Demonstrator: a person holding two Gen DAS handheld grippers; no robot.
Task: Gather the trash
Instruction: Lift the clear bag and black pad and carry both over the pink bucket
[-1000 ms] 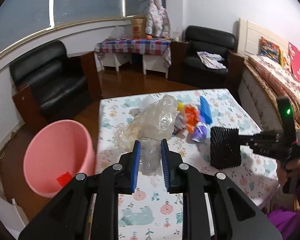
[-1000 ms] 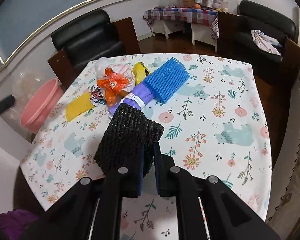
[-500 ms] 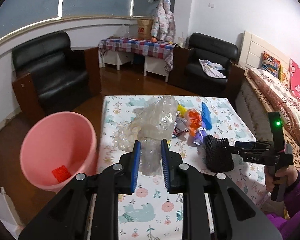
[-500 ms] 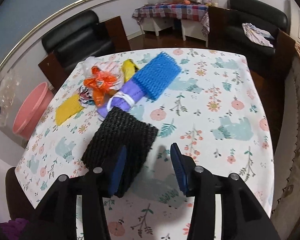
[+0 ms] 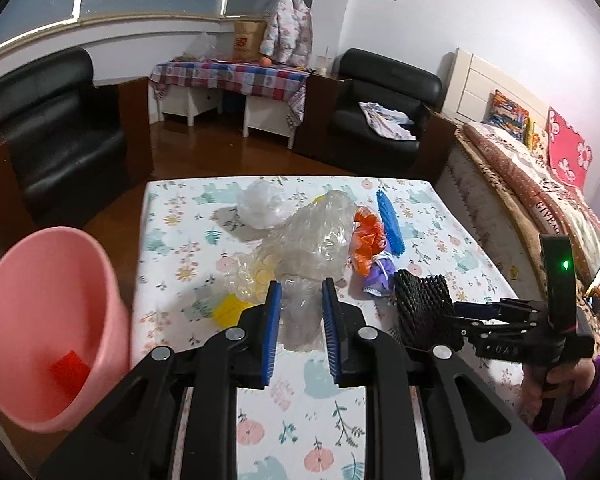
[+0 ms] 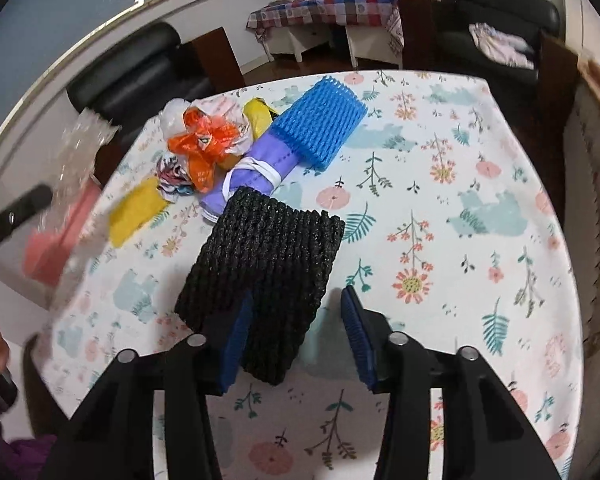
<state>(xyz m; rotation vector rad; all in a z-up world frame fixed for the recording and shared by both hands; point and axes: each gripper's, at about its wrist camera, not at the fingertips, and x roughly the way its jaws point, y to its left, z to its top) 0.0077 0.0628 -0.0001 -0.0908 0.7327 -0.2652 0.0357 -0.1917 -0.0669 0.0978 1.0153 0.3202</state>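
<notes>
My left gripper (image 5: 299, 300) is shut on a crumpled clear plastic wrap (image 5: 312, 240), held above the near-left part of the table. A pink bin (image 5: 48, 300) with a red scrap inside stands on the floor to the left. My right gripper (image 6: 298, 312) is open; a black foam net (image 6: 264, 268) lies against its left finger, and the right finger is apart from it. The net also shows in the left wrist view (image 5: 424, 312). A blue foam net (image 6: 320, 120), purple cloth (image 6: 252, 172), orange bag (image 6: 204, 144) and yellow piece (image 6: 136, 208) lie on the table.
The table has a floral cloth (image 6: 460, 220). A clear plastic lump (image 5: 260, 200) lies at its far side. Black armchairs (image 5: 48, 128) stand behind the table, and a bed (image 5: 540, 184) is at the right.
My right gripper opened and the black net now rests against one finger only. My left gripper, still holding the wrap, drew back and swung so the pink bin looms closer at the left.
</notes>
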